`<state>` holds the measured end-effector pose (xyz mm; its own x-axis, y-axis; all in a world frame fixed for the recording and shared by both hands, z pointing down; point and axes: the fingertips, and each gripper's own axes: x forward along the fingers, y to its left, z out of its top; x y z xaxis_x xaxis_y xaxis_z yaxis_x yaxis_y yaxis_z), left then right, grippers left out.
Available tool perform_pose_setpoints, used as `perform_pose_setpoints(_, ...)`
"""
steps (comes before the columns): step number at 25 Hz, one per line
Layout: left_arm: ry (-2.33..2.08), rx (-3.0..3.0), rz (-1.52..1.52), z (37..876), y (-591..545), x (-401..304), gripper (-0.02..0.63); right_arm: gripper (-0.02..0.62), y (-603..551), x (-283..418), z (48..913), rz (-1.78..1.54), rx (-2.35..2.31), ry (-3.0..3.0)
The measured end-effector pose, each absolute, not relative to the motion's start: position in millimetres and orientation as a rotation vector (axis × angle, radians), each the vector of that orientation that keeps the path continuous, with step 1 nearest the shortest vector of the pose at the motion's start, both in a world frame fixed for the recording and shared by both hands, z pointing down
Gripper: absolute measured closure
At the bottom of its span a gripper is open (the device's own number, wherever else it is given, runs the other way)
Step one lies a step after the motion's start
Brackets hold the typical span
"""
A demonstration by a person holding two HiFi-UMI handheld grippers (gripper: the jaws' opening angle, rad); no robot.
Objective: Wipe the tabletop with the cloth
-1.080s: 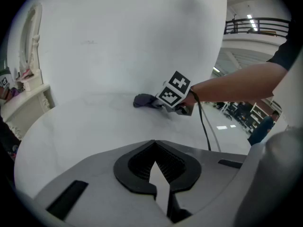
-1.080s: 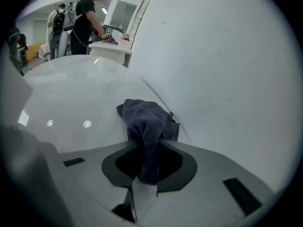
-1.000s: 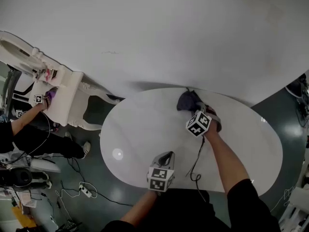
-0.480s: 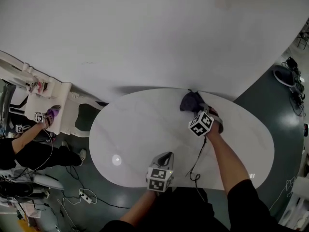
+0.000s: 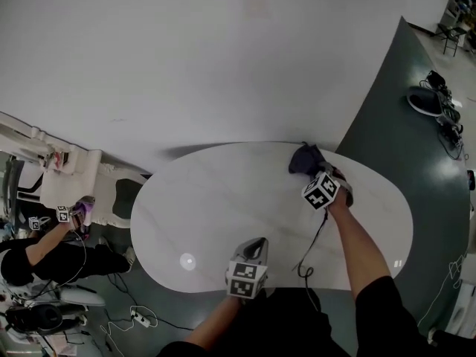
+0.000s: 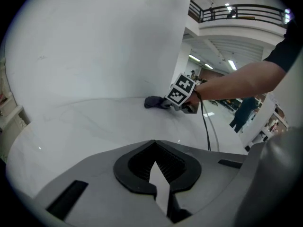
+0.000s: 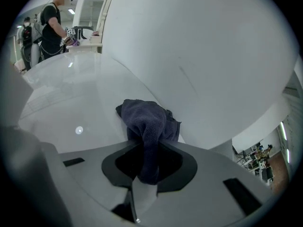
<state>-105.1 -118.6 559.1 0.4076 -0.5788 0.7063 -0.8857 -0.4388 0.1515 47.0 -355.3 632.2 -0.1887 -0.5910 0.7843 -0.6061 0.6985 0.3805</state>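
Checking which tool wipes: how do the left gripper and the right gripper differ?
The right gripper is shut on the dark blue terry cloth at the far edge of the white oval tabletop. The left gripper is shut on nothing, at the near edge. Both carry a marker cube.

A large studio-like work hall: a plain white backdrop wall rises just beyond the right gripper. A railed balcony and strip lights show above it. Left of the left gripper, cables trail over the dark floor near another person.
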Motion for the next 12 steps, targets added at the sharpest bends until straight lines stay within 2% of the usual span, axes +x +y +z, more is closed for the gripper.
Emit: perform_pose_setpoints(12,-1.16,2.225,0.852,559.1,-100.2,-22.4,0.6,0.549,-322.1,169.7,635.2,0.116,1.059,-1.831)
